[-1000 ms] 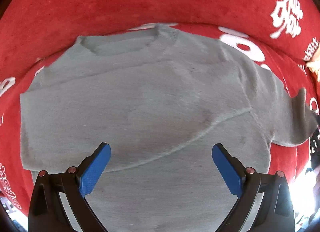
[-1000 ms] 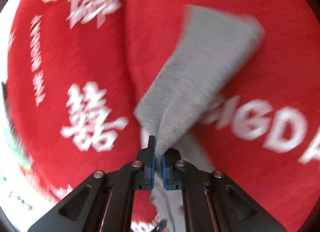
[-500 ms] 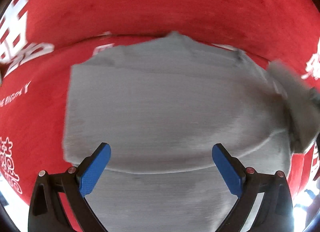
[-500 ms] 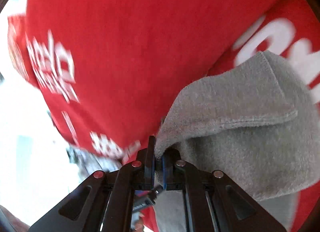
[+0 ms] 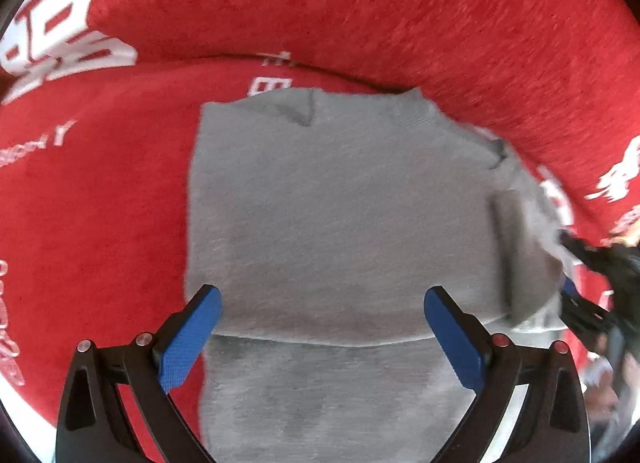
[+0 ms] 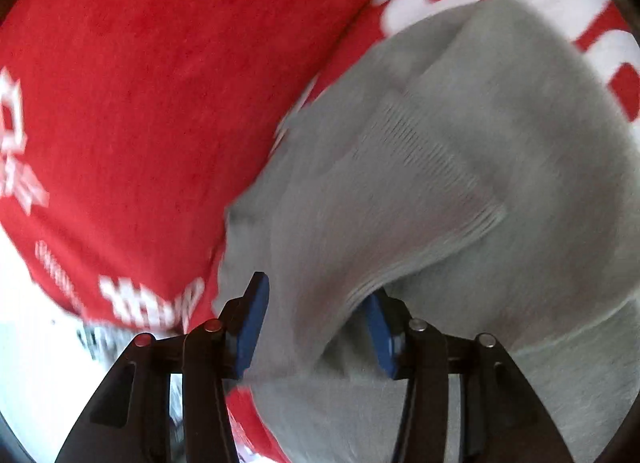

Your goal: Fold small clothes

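Since a second ago the right gripper point(image 6: 316, 323) has carried the grey sleeve point(image 6: 432, 167) across onto the sweater's body, and its jaws have just been opening; the sleeve's ribbed cuff end lies loose between the blue pads, which now stand apart and no longer pinch it.

Seen from the left wrist, the sweater point(image 5: 340, 203) has slid toward the centre and right of the frame and looks narrower, its left edge now straight. It lies flat on the red cloth point(image 5: 100, 223) with white lettering, neckline at the upper middle. The left gripper point(image 5: 322, 327) hangs above the lower part of the garment with its jaws spread wide and nothing between them. At the right edge a dark shape, probably the right gripper point(image 5: 580, 295), meets the folded sleeve, though blur makes it hard to be sure.

From the right wrist, the sleeve drapes from centre down to the pads, over grey fabric filling the right half; the red cloth fills the upper left.
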### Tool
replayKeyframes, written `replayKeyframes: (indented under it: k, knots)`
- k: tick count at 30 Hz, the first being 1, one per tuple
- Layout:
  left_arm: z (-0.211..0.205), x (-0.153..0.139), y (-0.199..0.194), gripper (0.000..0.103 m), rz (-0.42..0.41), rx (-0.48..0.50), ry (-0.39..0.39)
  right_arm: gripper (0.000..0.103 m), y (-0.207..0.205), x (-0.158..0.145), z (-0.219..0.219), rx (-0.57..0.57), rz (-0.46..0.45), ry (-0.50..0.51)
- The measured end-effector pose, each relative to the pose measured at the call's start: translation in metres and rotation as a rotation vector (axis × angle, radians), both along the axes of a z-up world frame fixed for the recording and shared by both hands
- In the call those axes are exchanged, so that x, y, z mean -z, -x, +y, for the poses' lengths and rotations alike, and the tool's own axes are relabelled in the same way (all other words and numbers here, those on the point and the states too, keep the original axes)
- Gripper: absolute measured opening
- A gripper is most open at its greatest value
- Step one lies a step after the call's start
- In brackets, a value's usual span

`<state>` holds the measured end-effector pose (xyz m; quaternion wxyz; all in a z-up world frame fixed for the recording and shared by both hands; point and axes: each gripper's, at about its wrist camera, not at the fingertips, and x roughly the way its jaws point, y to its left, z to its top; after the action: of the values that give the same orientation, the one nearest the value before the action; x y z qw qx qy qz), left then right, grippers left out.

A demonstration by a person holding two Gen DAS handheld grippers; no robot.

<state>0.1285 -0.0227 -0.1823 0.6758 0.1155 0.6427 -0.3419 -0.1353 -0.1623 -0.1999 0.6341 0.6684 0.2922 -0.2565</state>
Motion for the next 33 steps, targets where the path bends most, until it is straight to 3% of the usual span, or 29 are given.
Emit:
replayKeyframes:
  k: [1, 5, 8, 11, 12, 13, 14, 19, 23, 24, 25, 26, 27, 29, 30, 31, 33]
  knots:
    - [0.001, -0.003, 0.0, 0.102, 0.031, -0.005, 0.033, 0.008, -0.007, -0.004, -0.002, -0.015, -0.005, 0.015]
    - [0.005, 0.001, -0.013, 0.102, 0.205, -0.037, 0.17, 0.008, -0.069, -0.033, 0.02, -0.295, -0.048, 0.161]
    - [0.009, 0.011, -0.024, 0.102, 0.309, -0.09, 0.239, 0.009, -0.1, -0.028, 0.056, -0.464, -0.034, 0.173]
    - [0.008, 0.019, -0.024, 0.102, 0.361, -0.122, 0.252, 0.021, -0.111, -0.014, 0.086, -0.573, 0.063, 0.148]
    - [0.005, 0.021, -0.021, 0.102, 0.369, -0.121, 0.251, 0.035, -0.105, -0.009, 0.093, -0.588, 0.071, 0.131]
    - [0.002, 0.023, -0.019, 0.102, 0.37, -0.115, 0.246, 0.051, -0.103, -0.008, 0.1, -0.597, 0.073, 0.116]
    - [0.0, 0.024, -0.017, 0.102, 0.369, -0.109, 0.241, 0.055, -0.095, -0.009, 0.104, -0.598, 0.068, 0.111]
    - [-0.018, 0.026, -0.005, 0.102, 0.345, -0.07, 0.203, 0.055, -0.026, -0.019, 0.09, -0.512, 0.102, 0.089]
    - [-0.035, 0.022, 0.002, 0.101, 0.311, -0.053, 0.169, 0.055, 0.068, -0.016, 0.048, -0.239, 0.144, 0.021]
    - [-0.034, 0.022, 0.003, 0.092, 0.293, -0.051, 0.161, 0.055, 0.08, -0.015, 0.044, -0.184, 0.149, 0.012]
    - [-0.037, 0.02, 0.004, 0.067, 0.264, -0.048, 0.145, 0.055, 0.096, -0.014, 0.036, -0.117, 0.15, -0.003]
    - [-0.041, 0.019, 0.004, 0.051, 0.239, -0.037, 0.121, 0.055, 0.112, -0.011, 0.027, -0.045, 0.141, -0.022]
    - [-0.044, 0.02, 0.004, 0.02, 0.241, -0.026, 0.108, 0.055, 0.126, -0.008, 0.019, 0.026, 0.127, -0.037]
    - [-0.043, 0.02, 0.003, 0.016, 0.243, -0.028, 0.121, 0.054, 0.14, -0.005, 0.007, 0.101, 0.112, -0.047]
    - [-0.042, 0.014, 0.003, 0.016, 0.217, -0.023, 0.132, 0.037, 0.143, -0.007, 0.0, 0.111, 0.123, -0.03]
    - [-0.039, 0.009, 0.003, 0.016, 0.198, -0.014, 0.138, 0.006, 0.142, -0.01, -0.004, 0.101, 0.138, -0.013]
    - [-0.033, -0.001, 0.004, 0.016, 0.166, 0.007, 0.15, 0.007, 0.139, -0.021, -0.011, 0.047, 0.163, 0.051]
